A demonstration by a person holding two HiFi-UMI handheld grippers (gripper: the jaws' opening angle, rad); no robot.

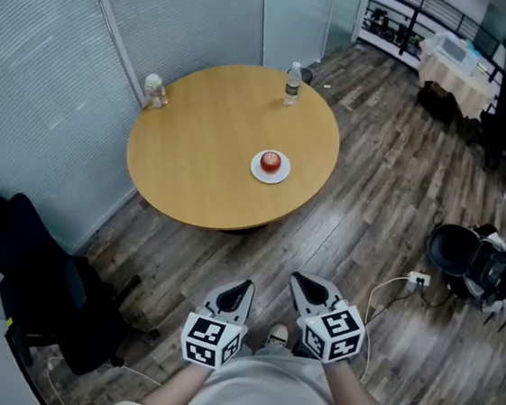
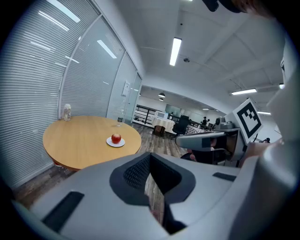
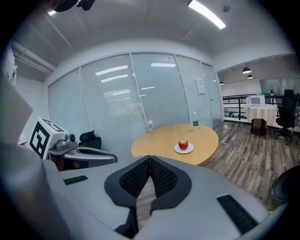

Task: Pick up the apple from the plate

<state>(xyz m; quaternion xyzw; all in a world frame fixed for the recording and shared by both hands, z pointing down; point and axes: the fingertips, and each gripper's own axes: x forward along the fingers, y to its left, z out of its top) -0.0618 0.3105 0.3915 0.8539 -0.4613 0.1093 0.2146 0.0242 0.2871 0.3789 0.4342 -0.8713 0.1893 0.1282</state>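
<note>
A red apple (image 1: 271, 161) sits on a small white plate (image 1: 259, 171) toward the right side of a round wooden table (image 1: 194, 163). The same apple (image 2: 116, 138) shows far off in the left gripper view, and the apple (image 3: 183, 144) on its plate (image 3: 184, 149) in the right gripper view. Both grippers hang close to my body, well short of the table. My left gripper (image 1: 245, 290) is shut with nothing in it, its jaws (image 2: 150, 157) pressed together. My right gripper (image 1: 299, 282) is shut and empty too, its tips (image 3: 150, 159) meeting.
A water bottle (image 1: 292, 83) stands at the table's far edge and a small jar (image 1: 155, 91) at its left edge. A black chair (image 1: 38, 295) stands at my left. A black helmet-like object (image 1: 477, 263) and a cable (image 1: 397, 291) lie on the wooden floor at right. Glass walls with blinds (image 1: 40, 82) bound the left.
</note>
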